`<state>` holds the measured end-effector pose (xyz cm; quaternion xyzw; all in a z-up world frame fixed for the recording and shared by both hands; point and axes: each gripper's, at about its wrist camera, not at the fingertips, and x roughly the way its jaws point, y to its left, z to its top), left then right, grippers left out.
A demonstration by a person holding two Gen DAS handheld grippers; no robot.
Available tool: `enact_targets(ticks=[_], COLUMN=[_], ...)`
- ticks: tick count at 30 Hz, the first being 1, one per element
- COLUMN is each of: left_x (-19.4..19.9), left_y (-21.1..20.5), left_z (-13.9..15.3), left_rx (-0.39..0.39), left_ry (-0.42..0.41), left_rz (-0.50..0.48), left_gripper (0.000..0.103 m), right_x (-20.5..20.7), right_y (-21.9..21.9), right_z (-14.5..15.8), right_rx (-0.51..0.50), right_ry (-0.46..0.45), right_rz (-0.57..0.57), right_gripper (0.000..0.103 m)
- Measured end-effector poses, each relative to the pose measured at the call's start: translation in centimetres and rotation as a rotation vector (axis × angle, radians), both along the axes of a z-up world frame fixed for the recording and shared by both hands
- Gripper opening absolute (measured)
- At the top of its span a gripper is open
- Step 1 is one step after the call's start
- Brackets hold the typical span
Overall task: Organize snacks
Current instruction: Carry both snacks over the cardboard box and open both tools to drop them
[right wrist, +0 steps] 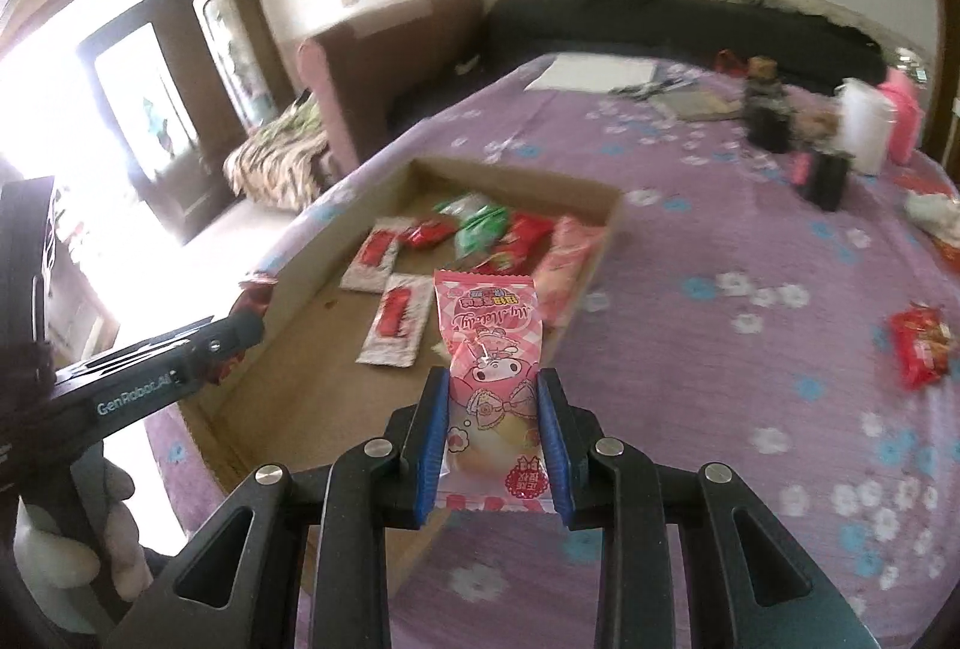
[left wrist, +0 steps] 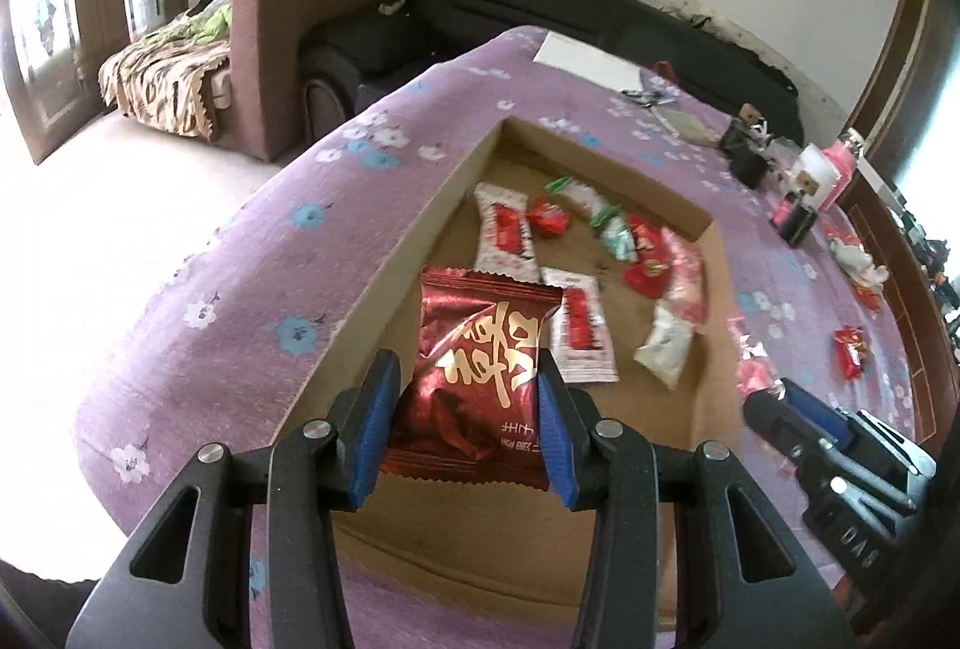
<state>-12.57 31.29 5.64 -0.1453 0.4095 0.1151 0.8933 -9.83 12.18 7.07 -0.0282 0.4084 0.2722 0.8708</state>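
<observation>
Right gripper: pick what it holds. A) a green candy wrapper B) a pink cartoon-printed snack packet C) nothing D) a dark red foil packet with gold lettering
B: in the right wrist view the right gripper is shut on the pink cartoon-printed snack packet, while the dark red foil packet with gold lettering sits in the left gripper above the shallow cardboard tray.

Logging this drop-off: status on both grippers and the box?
Left gripper shut on dark red packet. Right gripper shut on pink packet. Both over cardboard box. Nothing blocking.
</observation>
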Motion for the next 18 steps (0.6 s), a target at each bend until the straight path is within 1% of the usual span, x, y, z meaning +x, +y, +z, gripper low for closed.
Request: enact_targets(ticks=[6,11,16,18], left_x=[0.9,1.8,1.7,1.7], left_y=[0.7,0.9,1.4,1.5], left_z=[-1.3,-2.1,-2.3,-2.4], left_rx=[-0.008,-0.020,-0.033,-0.044], left_ry=[0.028,0.047,0.042,0.043], left_rz=[-0.016,-0.018,-0.010,-0.010], left_gripper=[0.042,0.043,0.043,0.044], right_x=[0.0,-0.3,-0.2,-0.1], right_y=[3.9,6.2,7.7,7.9], right_z=[-2.3,-3.4,-4.3,-4.5], right_rx=[-0.041,-0.072,-0.089,-0.085], right_ry=[0.044,0.056,0.064,0.067], right_rz=[0.061,0.106,0.130,0.136], right_gripper=[0.029,0.029,0.029,0.032])
